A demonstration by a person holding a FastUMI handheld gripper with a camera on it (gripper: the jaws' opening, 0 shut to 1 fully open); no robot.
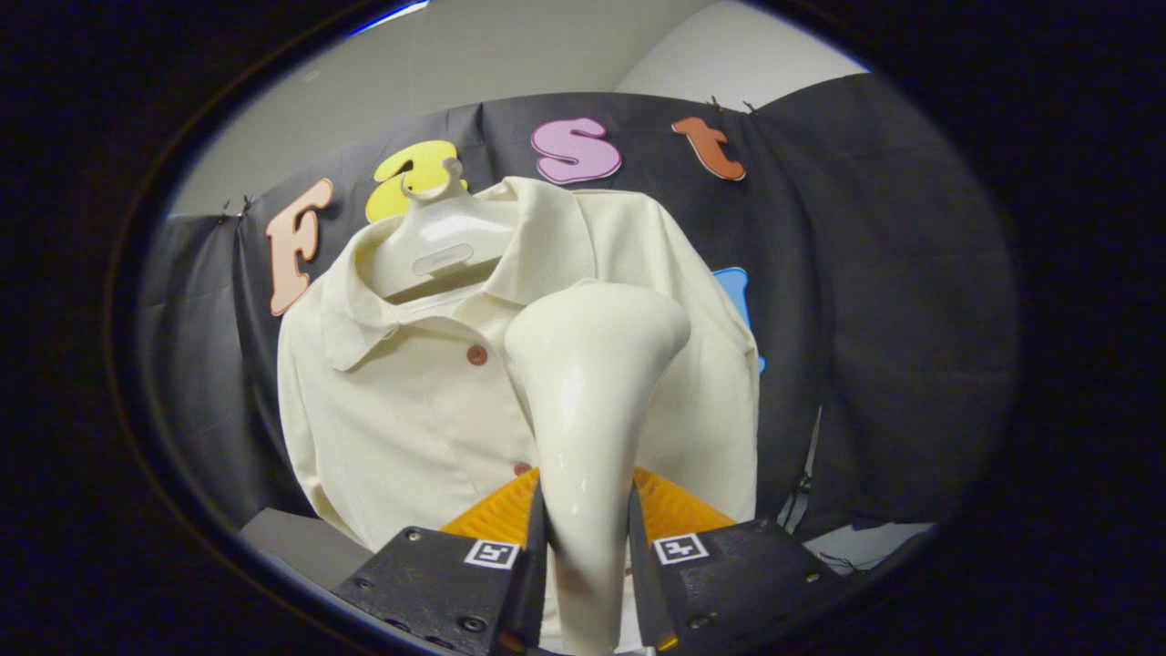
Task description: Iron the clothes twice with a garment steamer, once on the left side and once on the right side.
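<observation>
Garment steamer (pixel 592 383) stands clamped between the gripper (pixel 588 556) fingers, both pressing its handle, its long axis running straight ahead and up from them, the broad head at the chest of the cream shirt (pixel 410 410) on its hanger (pixel 442 241), just to one side of the button row; whether the head touches cloth I cannot tell

You are working in a staged recording booth, not a home: black cloth wall (pixel 874 301) pinned up under a plain white ceiling (pixel 510 64), a cream shirt (pixel 410 410) hung on a hanger (pixel 446 241) against it.
</observation>
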